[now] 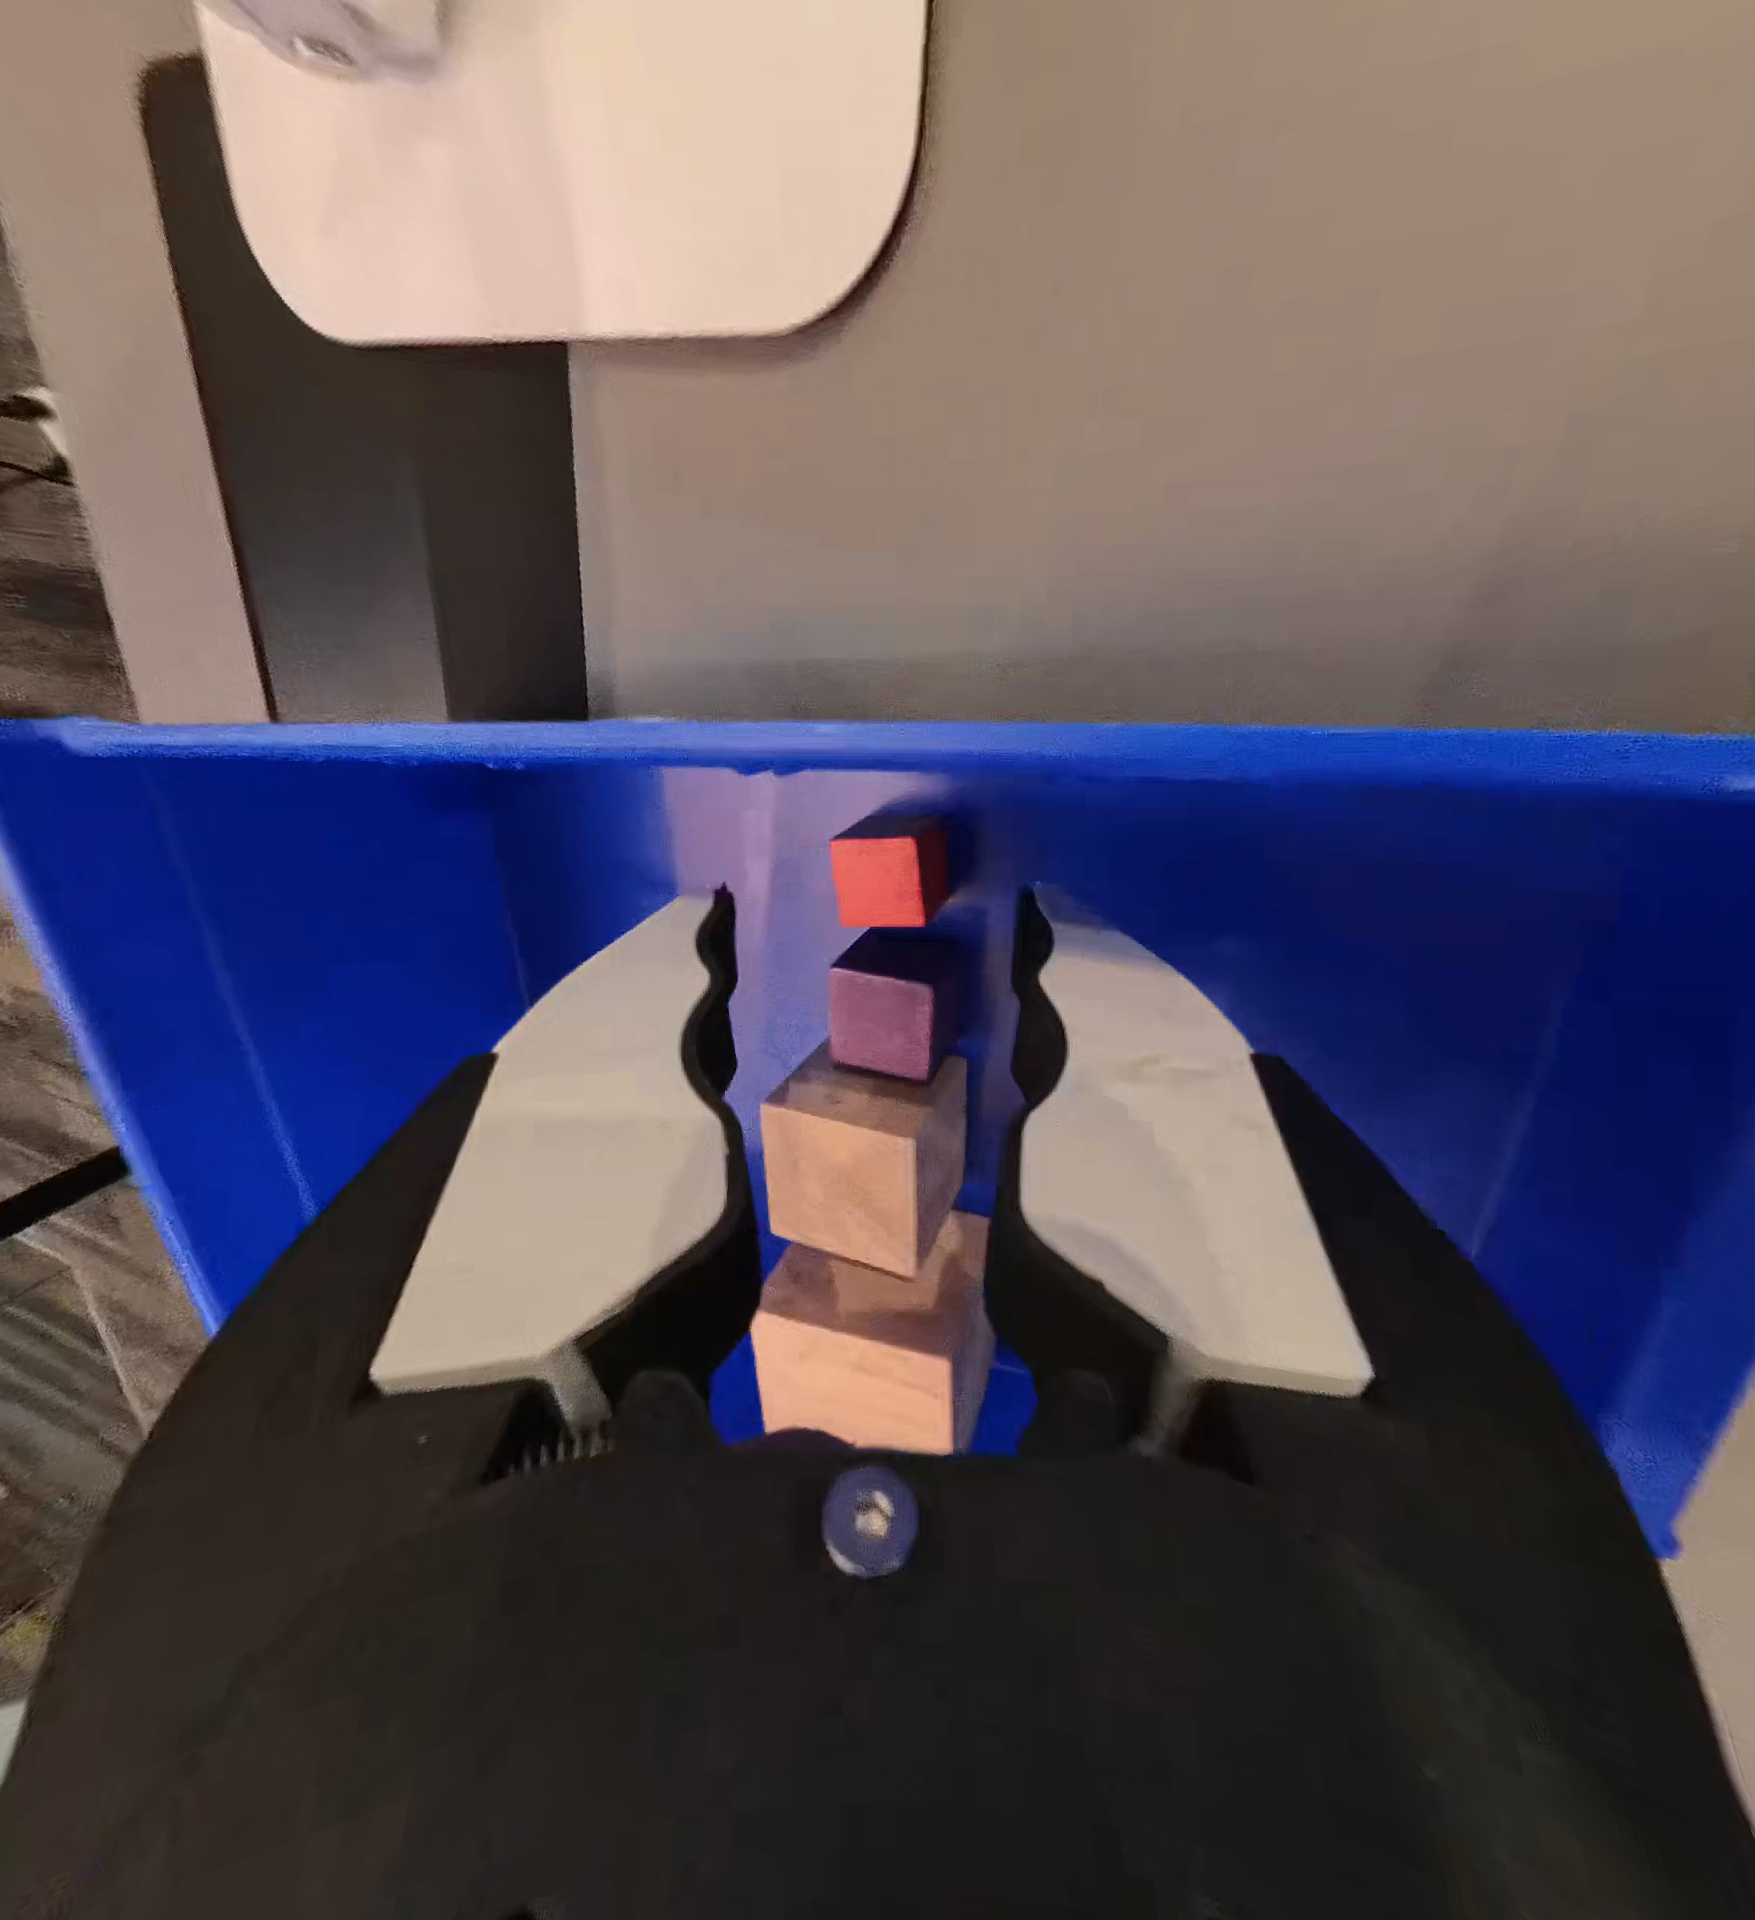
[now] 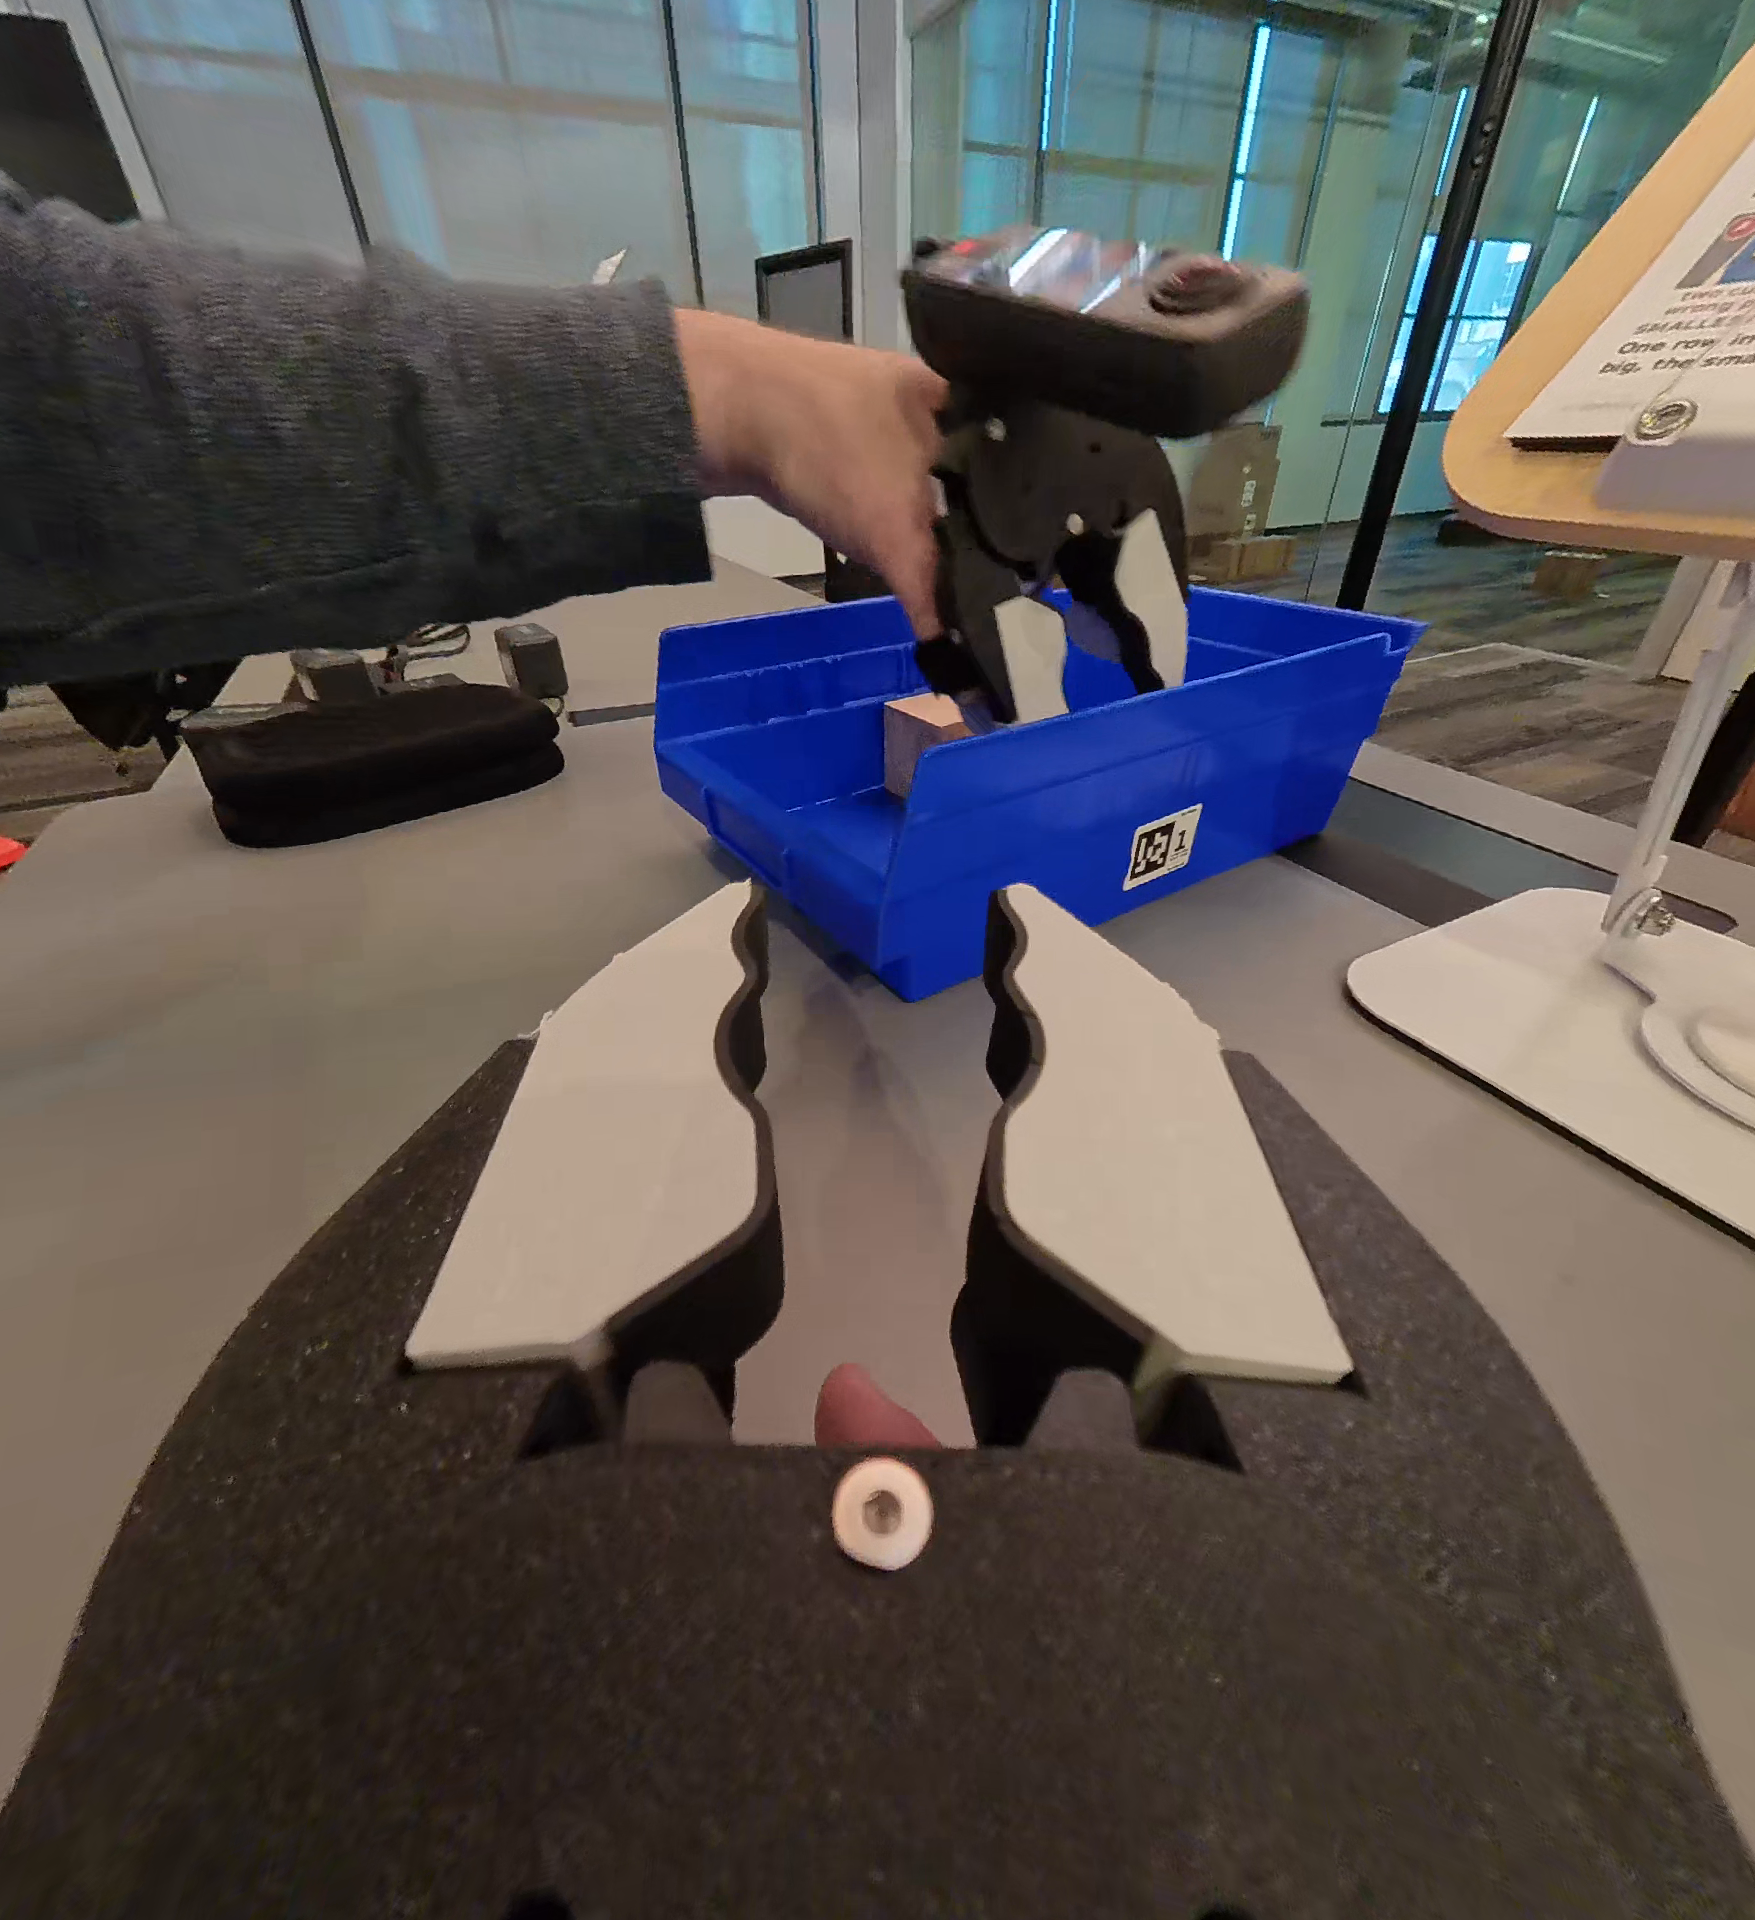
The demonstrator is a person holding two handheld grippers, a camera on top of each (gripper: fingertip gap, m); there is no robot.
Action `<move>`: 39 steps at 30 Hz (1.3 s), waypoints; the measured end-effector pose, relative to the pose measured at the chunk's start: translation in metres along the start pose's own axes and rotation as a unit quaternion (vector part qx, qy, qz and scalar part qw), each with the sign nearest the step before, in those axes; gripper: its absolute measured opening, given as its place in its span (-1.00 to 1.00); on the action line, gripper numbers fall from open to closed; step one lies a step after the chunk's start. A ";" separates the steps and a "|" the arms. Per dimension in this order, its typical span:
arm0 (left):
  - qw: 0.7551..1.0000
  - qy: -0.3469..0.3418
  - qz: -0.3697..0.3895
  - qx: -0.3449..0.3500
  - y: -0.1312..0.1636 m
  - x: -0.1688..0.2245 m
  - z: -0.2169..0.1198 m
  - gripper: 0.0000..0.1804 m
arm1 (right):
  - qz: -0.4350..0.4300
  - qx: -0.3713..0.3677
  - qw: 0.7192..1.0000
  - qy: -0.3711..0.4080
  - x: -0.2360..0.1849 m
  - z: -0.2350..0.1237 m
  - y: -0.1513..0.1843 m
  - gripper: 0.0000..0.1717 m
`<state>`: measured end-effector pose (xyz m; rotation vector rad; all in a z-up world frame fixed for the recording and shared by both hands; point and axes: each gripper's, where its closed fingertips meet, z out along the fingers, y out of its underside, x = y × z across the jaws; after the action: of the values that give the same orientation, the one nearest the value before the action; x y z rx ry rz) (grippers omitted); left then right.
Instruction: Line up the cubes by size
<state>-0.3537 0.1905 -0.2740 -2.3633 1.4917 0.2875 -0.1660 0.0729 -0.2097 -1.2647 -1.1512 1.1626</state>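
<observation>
- Grey table [image 2: 229,1039] fills the lower half of the right wrist view; a white stand base [image 2: 1538,1018] sits at right edge, a black pouch [image 2: 374,758] at mid left.
- Blue bin [image 2: 1112,831] stands on the table at frame centre, bearing a white sticker on its near wall. From the left wrist view its blue walls [image 1: 1372,987] span the middle of the frame.
- Left gripper [image 1: 878,914] reaches down into the bin, jaws spread; the cubes lie in the gap, with space on either side, nothing clamped. A sleeved arm [image 2: 281,416] holds it, upper left in the right view.
- Right gripper [image 2: 873,914] hovers over bare table just short of the bin, jaws apart, nothing between them.
- Cubes sit in one row on the bin floor, centre of the left view, running away from the camera: large wooden cube [image 1: 852,1371] nearest, smaller wooden cube [image 1: 852,1174], purple cube [image 1: 883,1018], red cube [image 1: 883,878] farthest, near the back wall.
</observation>
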 end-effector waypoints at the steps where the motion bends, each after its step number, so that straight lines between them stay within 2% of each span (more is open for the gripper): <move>1: 1.000 0.013 0.001 -0.016 0.006 -0.001 0.008 -0.46 | -0.004 -0.002 1.000 0.000 -0.001 0.000 0.000 -0.54; 6: 0.998 0.064 -0.016 -0.019 0.010 0.006 0.031 -0.53 | -0.021 -0.008 1.000 -0.006 -0.006 0.002 0.003 -0.55; 10: 0.996 0.075 -0.016 -0.042 0.018 0.009 0.038 -0.73 | -0.021 -0.009 1.000 -0.008 -0.007 0.003 0.003 -0.56; 15: 0.997 0.069 -0.042 -0.018 0.016 0.004 0.035 -0.76 | -0.023 -0.009 1.000 -0.009 -0.008 0.003 0.003 -0.56; 19: 0.995 0.019 -0.099 0.006 0.022 -0.015 0.007 -0.77 | -0.035 -0.003 0.999 -0.001 -0.006 0.001 0.002 -0.56; 22: 0.982 -0.005 -0.171 0.083 0.017 -0.016 -0.041 -0.77 | -0.059 0.002 0.998 0.011 -0.001 -0.003 -0.001 -0.56; 23: 0.973 -0.017 -0.198 0.114 0.015 -0.016 -0.061 -0.77 | -0.072 0.000 0.997 0.021 0.003 -0.004 -0.003 -0.55; 25: 0.948 0.002 -0.248 0.200 -0.002 -0.001 -0.101 -0.77 | -0.098 0.005 0.995 0.035 0.008 -0.008 -0.012 -0.55; 29: 0.868 0.103 -0.298 0.383 -0.061 0.059 -0.162 -0.77 | -0.184 0.009 0.981 0.063 0.011 -0.014 -0.032 -0.55; 32: 0.799 0.196 -0.320 0.469 -0.100 0.104 -0.180 -0.77 | -0.271 0.016 0.959 0.079 0.006 -0.019 -0.049 -0.55; 35: 0.740 0.282 -0.330 0.514 -0.130 0.136 -0.182 -0.77 | -0.338 0.019 0.938 0.076 -0.004 -0.021 -0.061 -0.56; 36: 0.723 0.310 -0.333 0.519 -0.138 0.145 -0.181 -0.77 | -0.356 0.021 0.932 0.069 -0.009 -0.021 -0.064 -0.56; 39: 0.696 0.351 -0.333 0.530 -0.154 0.159 -0.174 -0.77 | -0.404 0.013 0.913 0.064 -0.016 -0.023 -0.069 -0.56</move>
<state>-0.1470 0.0526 -0.1408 -1.7658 0.5048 -1.3976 -0.1445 0.0569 -0.1406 -0.6918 -1.3582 0.4624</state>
